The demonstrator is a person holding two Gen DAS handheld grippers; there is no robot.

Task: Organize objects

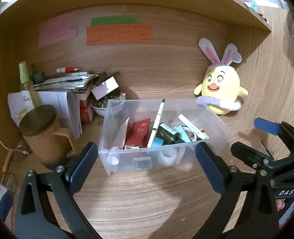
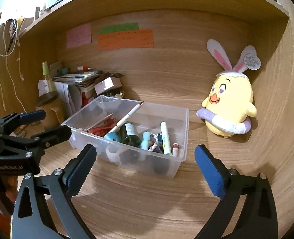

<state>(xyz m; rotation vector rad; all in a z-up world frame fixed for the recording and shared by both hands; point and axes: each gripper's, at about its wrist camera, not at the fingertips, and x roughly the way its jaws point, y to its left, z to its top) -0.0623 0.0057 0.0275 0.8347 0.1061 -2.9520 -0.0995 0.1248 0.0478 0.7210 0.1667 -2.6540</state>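
Near the middle of the wooden surface (image 1: 139, 199) stands a clear plastic box (image 1: 127, 159), its long sides running roughly parallel to the back wall. Inside it lie small things: a white pen (image 1: 155, 126) leaning with its dark tip up toward the back wall, a red packet (image 1: 140, 131), a dark bottle (image 1: 169, 134) and a white tube (image 1: 188, 123) slanting toward the box's right end. The left hand-held gripper (image 1: 147, 171) hangs in front of the box's near wall, released, its blue pads spread wide and touching nothing. The right hand-held gripper (image 2: 146, 171) is likewise spread wide and empty, off the box's near right corner. A yellow plush chick (image 2: 229, 107) with rabbit ears sits upright by the surface's right edge, facing the box. At the back left corner are stacked papers (image 1: 67, 81), a brown lidded mug (image 1: 45, 137) and a green spray bottle (image 1: 26, 79).
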